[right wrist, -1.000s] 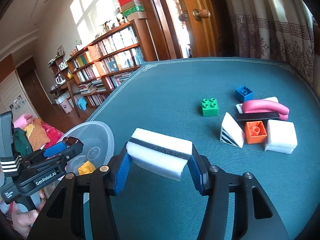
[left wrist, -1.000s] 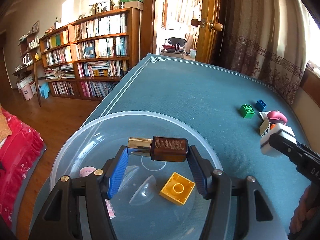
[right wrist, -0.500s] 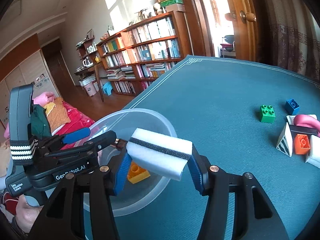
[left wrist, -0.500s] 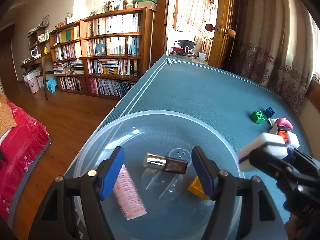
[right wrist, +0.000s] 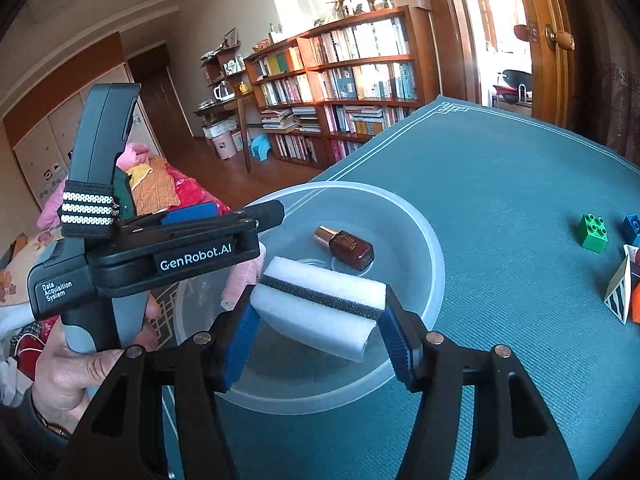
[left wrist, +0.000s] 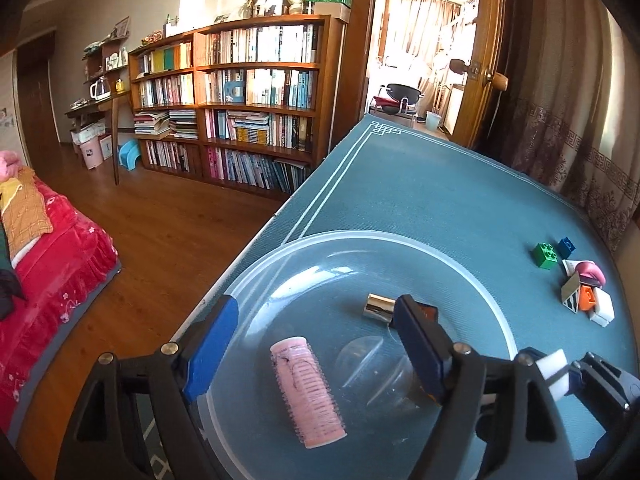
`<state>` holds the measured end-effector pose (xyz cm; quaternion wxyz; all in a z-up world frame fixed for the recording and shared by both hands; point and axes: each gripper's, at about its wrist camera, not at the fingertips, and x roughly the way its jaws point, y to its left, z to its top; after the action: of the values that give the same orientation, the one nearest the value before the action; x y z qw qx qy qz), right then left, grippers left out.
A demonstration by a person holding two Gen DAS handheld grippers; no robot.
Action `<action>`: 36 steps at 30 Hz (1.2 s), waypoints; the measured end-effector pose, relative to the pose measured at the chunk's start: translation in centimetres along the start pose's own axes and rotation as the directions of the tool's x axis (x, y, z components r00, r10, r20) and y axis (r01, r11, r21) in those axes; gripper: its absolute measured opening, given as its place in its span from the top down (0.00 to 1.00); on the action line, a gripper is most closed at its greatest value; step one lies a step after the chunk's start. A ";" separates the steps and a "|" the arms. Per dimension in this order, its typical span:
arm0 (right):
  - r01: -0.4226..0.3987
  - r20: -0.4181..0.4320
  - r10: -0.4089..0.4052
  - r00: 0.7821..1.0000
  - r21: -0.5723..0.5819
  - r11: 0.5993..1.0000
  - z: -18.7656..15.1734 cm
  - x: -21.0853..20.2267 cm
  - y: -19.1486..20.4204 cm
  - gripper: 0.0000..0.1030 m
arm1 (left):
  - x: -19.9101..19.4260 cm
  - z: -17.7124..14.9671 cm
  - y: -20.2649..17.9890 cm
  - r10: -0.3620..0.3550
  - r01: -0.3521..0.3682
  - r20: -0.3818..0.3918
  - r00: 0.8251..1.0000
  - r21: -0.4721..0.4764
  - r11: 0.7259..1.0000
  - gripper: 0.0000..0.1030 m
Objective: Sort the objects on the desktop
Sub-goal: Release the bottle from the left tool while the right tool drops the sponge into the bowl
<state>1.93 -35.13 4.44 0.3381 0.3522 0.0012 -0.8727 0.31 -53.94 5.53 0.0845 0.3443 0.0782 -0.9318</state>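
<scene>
Sponge (right wrist: pixel 320 304) is squeezed tight between the right gripper (right wrist: pixel 318 332) fingers, hanging over the near rim of the clear bowl (right wrist: pixel 434 252). Left gripper (left wrist: pixel 316 336) is spread wide with nothing in it, right above the bowl; a pink roller (left wrist: pixel 306 392) lies between its fingers, brown bottle (right wrist: pixel 346 248) just past them.

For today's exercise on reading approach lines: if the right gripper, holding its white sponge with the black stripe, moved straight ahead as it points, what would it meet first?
Probably the clear plastic bowl: the right gripper and its white sponge with a black stripe point over the near rim toward the brown glass bottle with a gold cap inside. Depth is unclear, so the bottle might come first.
</scene>
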 end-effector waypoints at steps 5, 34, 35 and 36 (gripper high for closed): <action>-0.033 -0.025 0.033 0.999 -0.004 0.999 -0.5 0.4 0.2 0.38 | 0.3 0.3 1.0 0.024 -0.025 -0.014 1.000 -0.038 0.999 0.18; 0.024 0.036 -0.030 0.999 0.137 0.990 -1.5 -2.7 -5.3 0.30 | 0.2 0.1 -2.1 -0.014 0.015 -0.032 0.999 0.008 1.000 0.17; 0.030 0.039 -0.036 0.999 0.148 0.988 -1.6 -3.0 -5.8 0.30 | 0.2 0.1 -2.4 -0.018 0.019 -0.034 0.999 0.011 1.000 0.17; 0.039 0.043 -0.046 0.998 0.158 0.987 -1.7 -3.3 -6.3 0.30 | 0.2 0.0 -2.6 -0.021 0.022 -0.034 0.999 0.014 1.000 0.17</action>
<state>0.99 -27.96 3.71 0.2905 0.3573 -0.0679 -0.8851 -0.41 -51.43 5.62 0.0707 0.3599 0.0767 -0.9272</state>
